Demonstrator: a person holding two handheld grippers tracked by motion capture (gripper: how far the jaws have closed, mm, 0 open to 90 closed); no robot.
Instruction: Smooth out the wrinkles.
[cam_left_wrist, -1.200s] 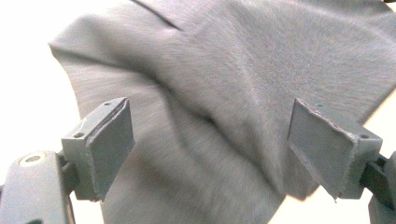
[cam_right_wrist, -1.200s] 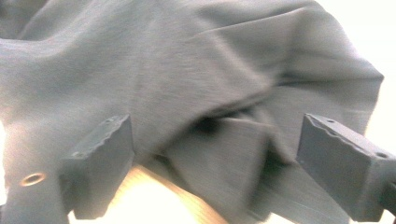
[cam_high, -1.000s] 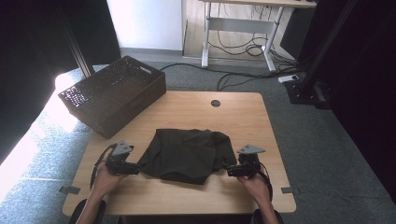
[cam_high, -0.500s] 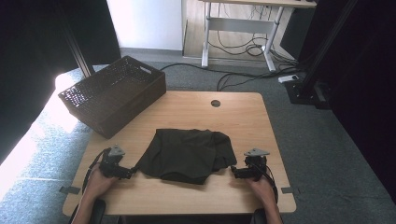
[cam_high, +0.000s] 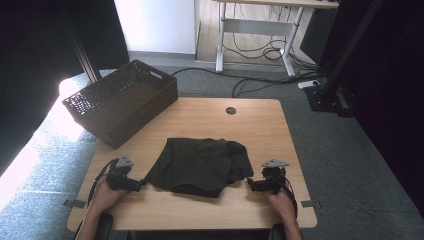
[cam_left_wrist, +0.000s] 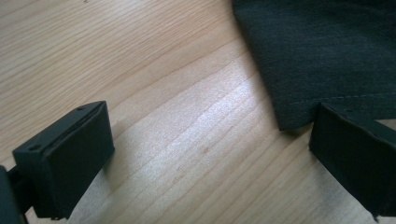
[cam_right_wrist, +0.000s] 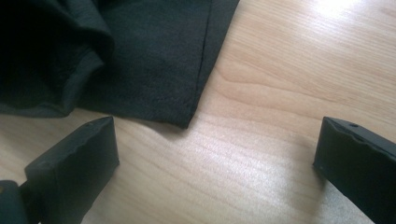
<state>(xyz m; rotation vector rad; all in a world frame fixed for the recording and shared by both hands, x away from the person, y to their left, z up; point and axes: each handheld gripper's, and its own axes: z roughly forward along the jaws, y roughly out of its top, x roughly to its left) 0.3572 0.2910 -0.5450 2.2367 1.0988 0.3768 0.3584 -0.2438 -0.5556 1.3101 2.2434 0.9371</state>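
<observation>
Hard to make out in the high view: the fingertips of either tool, small and dark against the wood. Cut off in the left gripper view: most of the dark, near-black folded cloth garment, with one hemmed corner reaching down just beside the inner jaw, whether touching it impossible to tell. Cut off likewise in the right gripper view: the same garment, a stitched edge and a rolled, bunched fold in shadow at the upper left, details of that fold lost in the dark. Lying flat and rumpled on the light wooden surface between the two tools, the garment roughly four-sided, creased, with a thicker lump toward the right hand-held gripper. Left hand-held gripper with jaws spread wide, having just been opening, bare wood between them and the cloth corner at the inner jaw's side. Right hand-held gripper also spread wide, having just been opening, nothing between the jaws but wood, cloth corner just ahead of the gap. Well beyond the left hand-held gripper, a dark brown woven rectangular basket overhanging the surface's far left corner. Far ahead, a small round hole in the wood. Nothing standing between either tool and the cloth.
</observation>
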